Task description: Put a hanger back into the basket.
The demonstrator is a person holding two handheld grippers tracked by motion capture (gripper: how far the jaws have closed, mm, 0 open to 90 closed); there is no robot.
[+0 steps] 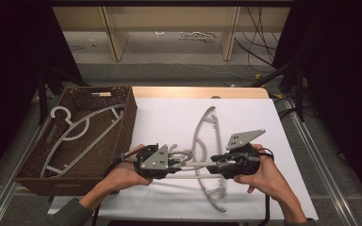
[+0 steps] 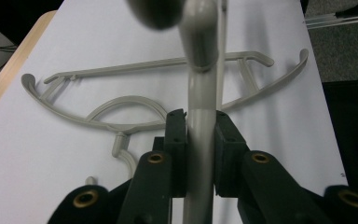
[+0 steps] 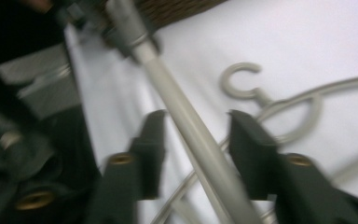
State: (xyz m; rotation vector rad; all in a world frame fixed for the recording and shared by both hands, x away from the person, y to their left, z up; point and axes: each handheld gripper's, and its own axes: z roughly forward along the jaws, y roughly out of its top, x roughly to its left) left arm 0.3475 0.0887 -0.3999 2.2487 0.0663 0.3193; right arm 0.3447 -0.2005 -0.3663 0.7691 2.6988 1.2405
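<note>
Grips the grey rod (image 2: 199, 140) hard in the left gripper (image 1: 176, 165), jaws clenched flat on both sides of it, probably to keep the bar level and stop it rolling. Holds it just above the white sheet (image 1: 169, 113), near the front edge of the desk and roughly parallel to that edge. Brackets the other end with the right gripper (image 1: 212, 168), jaws released and standing apart on either side of the rod without touching it, as far as the blurred right gripper view allows; looks like a second grip being lined up so the bar can be carried by both ends. Crosses over the grey hanger (image 1: 197, 136) lying flat on the sheet, hook toward the brown basket (image 1: 127, 122) at the desk's left edge. Keeps another hanger (image 1: 82, 127) inside that basket, likely the destination.
</note>
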